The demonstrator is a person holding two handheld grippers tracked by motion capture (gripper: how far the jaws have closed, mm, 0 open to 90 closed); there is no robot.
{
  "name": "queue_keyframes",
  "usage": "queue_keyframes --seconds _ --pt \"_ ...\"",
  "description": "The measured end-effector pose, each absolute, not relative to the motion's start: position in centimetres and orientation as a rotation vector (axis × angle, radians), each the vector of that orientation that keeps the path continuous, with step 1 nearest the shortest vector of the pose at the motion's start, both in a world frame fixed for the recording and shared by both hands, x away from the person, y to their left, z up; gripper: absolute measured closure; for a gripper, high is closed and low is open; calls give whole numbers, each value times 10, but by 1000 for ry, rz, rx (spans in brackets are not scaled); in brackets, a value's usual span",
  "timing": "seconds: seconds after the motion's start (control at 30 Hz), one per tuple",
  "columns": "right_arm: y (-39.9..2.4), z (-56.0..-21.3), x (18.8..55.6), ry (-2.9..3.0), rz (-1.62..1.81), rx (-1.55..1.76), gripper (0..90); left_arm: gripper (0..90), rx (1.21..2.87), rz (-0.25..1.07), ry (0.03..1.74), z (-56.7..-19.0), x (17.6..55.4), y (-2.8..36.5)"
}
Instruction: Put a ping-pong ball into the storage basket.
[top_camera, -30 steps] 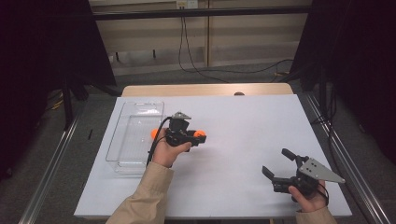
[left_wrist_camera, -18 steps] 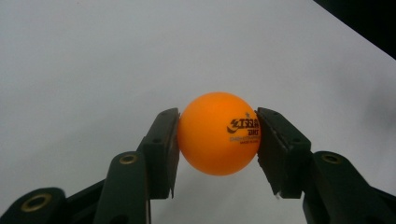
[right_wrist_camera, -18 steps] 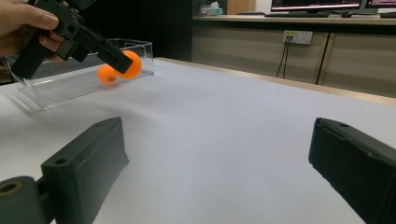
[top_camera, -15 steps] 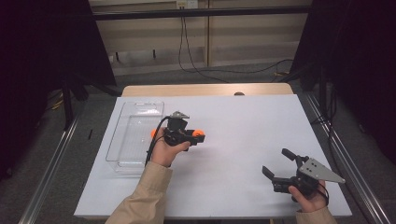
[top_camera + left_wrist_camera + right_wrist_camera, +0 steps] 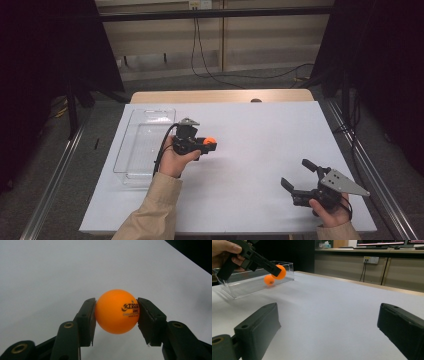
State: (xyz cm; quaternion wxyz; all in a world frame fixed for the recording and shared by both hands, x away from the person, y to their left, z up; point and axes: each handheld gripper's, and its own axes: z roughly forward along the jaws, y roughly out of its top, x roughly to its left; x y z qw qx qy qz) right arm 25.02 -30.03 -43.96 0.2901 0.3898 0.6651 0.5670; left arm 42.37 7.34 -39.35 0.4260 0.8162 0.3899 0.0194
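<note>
Right now the orange ball [image 5: 117,311] sits pinched between the pads of the left gripper [image 5: 206,144], held up off the white table [image 5: 250,135] just beside the clear plastic tray [image 5: 145,145]. Inside that tray lies a second orange ball [image 5: 269,280]. Well apart, near the table's front right, the right gripper [image 5: 294,175] rests with its jaws spread wide, holding nothing.

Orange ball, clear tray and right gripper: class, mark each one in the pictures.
orange ball [image 5: 116,311], left gripper view, middle of its front face.
clear tray [image 5: 145,142], high view, bare floor.
right gripper [image 5: 295,174], high view, gap midway between its open fingertips.
</note>
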Motion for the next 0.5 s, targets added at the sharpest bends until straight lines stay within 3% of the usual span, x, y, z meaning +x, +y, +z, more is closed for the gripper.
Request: queue_keyframes --seconds 0.5 --pt "-300 -440 250 1774 1513 1040 37 511 2046 57 981 -392 425 78"
